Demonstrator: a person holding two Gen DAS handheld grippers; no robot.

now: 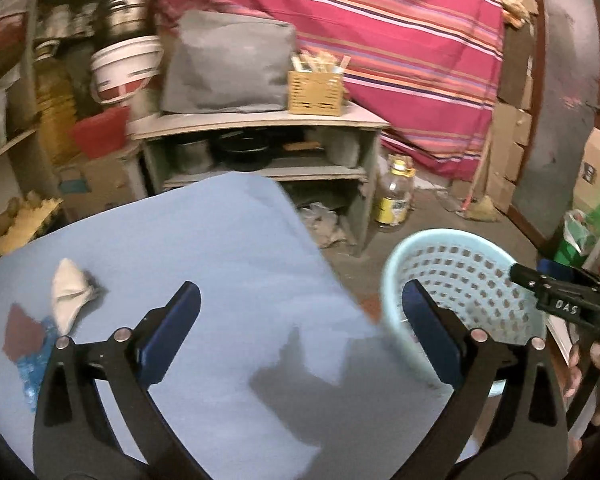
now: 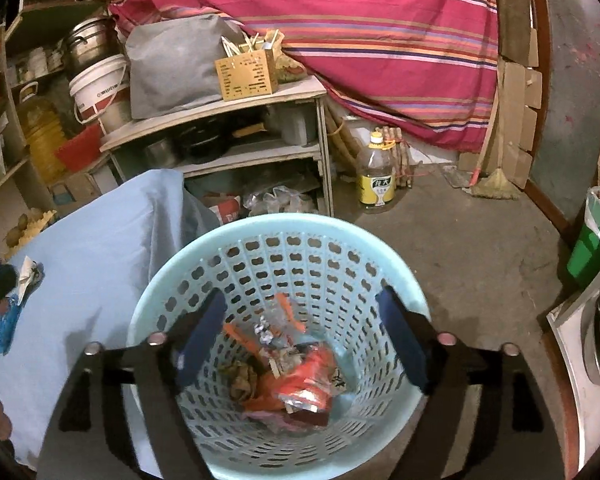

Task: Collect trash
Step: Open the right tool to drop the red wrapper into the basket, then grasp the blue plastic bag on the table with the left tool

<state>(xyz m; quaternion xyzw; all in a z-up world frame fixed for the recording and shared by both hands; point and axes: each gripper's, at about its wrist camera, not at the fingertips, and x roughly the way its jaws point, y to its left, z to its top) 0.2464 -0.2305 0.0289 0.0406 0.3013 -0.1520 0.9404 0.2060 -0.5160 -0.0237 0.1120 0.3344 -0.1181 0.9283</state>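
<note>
A light blue perforated basket (image 2: 283,232) stands on the floor beside a table under a blue cloth (image 1: 227,264). Several wrappers (image 2: 300,376), red, orange and silvery, lie at its bottom. My right gripper (image 2: 300,316) hangs open over the basket mouth with nothing between its fingers. My left gripper (image 1: 300,304) is open and empty above the cloth's right edge, next to the basket (image 1: 464,276). A crumpled white paper (image 1: 69,292), a brown scrap (image 1: 21,336) and a blue wrapper (image 1: 35,364) lie on the cloth at the left. The right gripper (image 1: 560,292) shows at the right edge of the left wrist view.
A low shelf unit (image 2: 235,128) with pots, a grey bag and a wooden box stands behind the table. A yellow-labelled bottle (image 2: 376,172) stands on the concrete floor, a broom (image 2: 496,176) leans at the wall, and a green bin (image 2: 592,248) sits at the right.
</note>
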